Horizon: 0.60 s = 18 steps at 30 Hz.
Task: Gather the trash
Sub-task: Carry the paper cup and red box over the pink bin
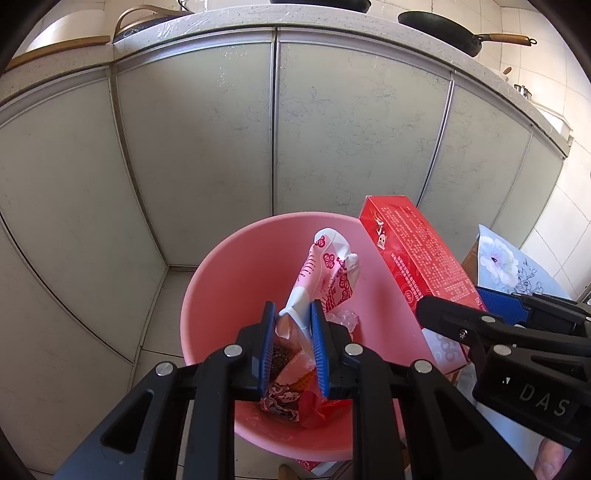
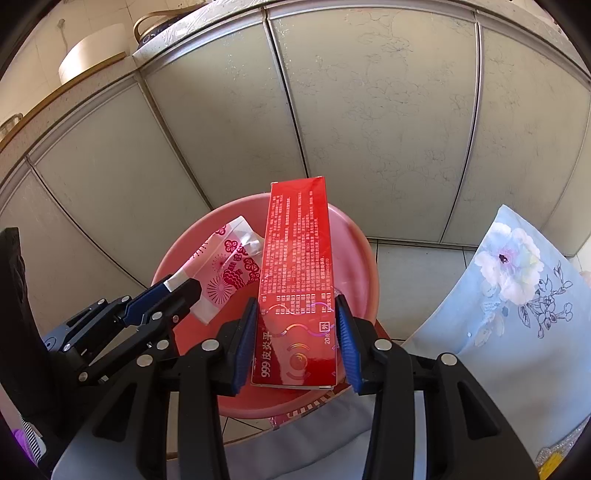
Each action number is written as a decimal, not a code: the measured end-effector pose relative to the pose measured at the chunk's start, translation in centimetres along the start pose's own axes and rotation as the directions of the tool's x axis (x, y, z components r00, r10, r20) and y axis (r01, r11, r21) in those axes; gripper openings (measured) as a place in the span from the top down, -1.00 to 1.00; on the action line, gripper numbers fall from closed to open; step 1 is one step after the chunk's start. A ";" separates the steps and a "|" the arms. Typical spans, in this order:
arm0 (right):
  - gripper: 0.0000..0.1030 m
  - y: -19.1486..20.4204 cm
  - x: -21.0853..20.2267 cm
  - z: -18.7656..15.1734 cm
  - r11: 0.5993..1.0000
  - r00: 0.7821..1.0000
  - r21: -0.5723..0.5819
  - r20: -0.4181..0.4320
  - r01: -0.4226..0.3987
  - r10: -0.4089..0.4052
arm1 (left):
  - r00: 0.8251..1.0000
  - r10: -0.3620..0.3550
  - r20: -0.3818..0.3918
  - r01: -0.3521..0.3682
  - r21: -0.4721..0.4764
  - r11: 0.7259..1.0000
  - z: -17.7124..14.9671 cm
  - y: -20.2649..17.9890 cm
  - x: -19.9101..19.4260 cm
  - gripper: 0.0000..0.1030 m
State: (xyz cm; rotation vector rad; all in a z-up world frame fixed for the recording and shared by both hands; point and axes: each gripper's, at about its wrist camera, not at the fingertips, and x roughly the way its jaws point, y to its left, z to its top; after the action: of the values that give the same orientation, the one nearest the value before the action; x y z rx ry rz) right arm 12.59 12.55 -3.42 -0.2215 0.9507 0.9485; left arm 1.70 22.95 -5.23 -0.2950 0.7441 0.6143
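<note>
A pink bin point(image 1: 236, 266) stands on the floor by the cabinets, with wrappers point(image 1: 284, 395) at its bottom; it also shows in the right wrist view point(image 2: 358, 236). My left gripper point(image 1: 293, 314) is shut on a pink-and-white patterned wrapper point(image 1: 325, 269) and holds it over the bin's mouth. My right gripper point(image 2: 295, 312) is shut on a long red box point(image 2: 295, 266), held over the bin's right side. The red box point(image 1: 413, 251) and right gripper point(image 1: 465, 306) show at the right of the left wrist view. The wrapper point(image 2: 225, 266) and left gripper point(image 2: 173, 288) show at the left of the right wrist view.
Grey cabinet doors point(image 1: 273, 140) rise close behind the bin under a countertop point(image 1: 258, 18) with pans. A pale blue floral cushion point(image 2: 509, 302) lies to the right of the bin. Tiled floor point(image 2: 410, 280) surrounds the bin.
</note>
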 end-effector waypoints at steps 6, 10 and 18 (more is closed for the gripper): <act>0.20 0.2 0.0 0.2 1.000 1.000 -0.005 0.005 0.007 -0.007 | 1.000 0.009 -0.002 -0.009 -0.002 1.000 0.1 0.1 0.1 0.63; 0.20 0.2 0.1 0.4 1.000 1.000 -0.008 0.007 0.009 -0.009 | 1.000 0.012 0.000 -0.012 -0.004 1.000 0.1 0.2 0.1 0.63; 0.20 0.3 0.2 0.4 1.000 1.000 -0.013 0.010 0.013 -0.012 | 1.000 0.020 0.000 -0.020 -0.010 1.000 0.1 0.4 0.1 0.62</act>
State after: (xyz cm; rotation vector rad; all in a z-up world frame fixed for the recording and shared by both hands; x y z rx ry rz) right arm 12.69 13.07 -3.30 -0.2331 0.9336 0.9436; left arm 1.56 23.29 -5.26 -0.2965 0.7448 0.6372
